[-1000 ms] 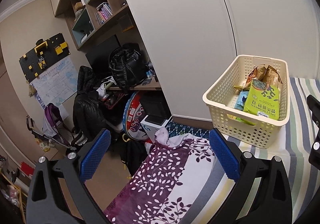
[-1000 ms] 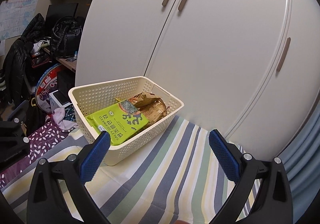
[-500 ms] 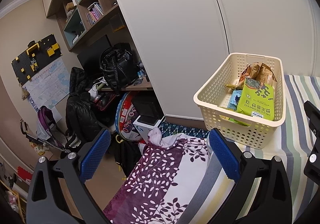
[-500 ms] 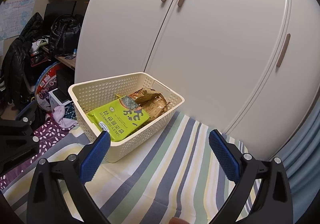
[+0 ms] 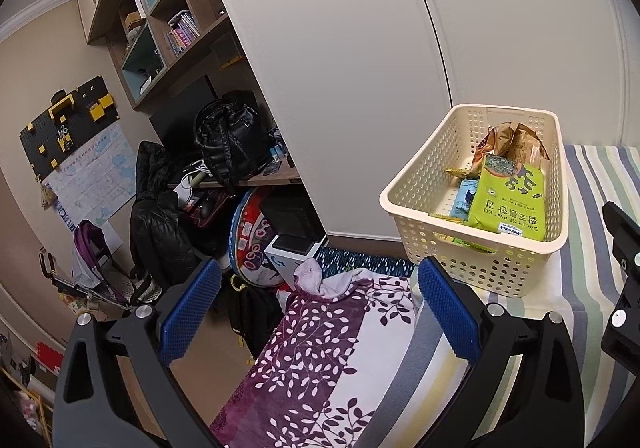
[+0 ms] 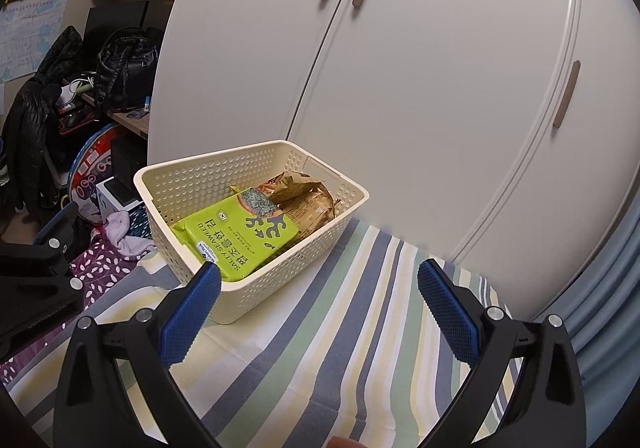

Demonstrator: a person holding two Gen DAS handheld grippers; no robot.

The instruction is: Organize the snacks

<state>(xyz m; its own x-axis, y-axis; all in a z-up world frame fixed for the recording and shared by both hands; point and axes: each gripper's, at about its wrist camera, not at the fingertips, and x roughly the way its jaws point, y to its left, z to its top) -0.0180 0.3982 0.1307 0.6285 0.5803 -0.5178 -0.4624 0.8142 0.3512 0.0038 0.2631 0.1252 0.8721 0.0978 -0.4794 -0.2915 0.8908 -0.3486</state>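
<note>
Nearest us, the left gripper (image 5: 320, 314) and right gripper (image 6: 319, 312) both hang spread wide and empty above the striped cover (image 6: 320, 348). Beyond them sits the cream basket (image 6: 192, 184), holding a green seaweed pack (image 6: 240, 238), brown bags (image 6: 308, 200) and what may be a blue packet (image 5: 464, 200). White wardrobe doors (image 6: 420, 88) stand behind.

dim indoor light | soft shadows | sharp focus | fisheye-bent, dark-vignetted edges
</note>
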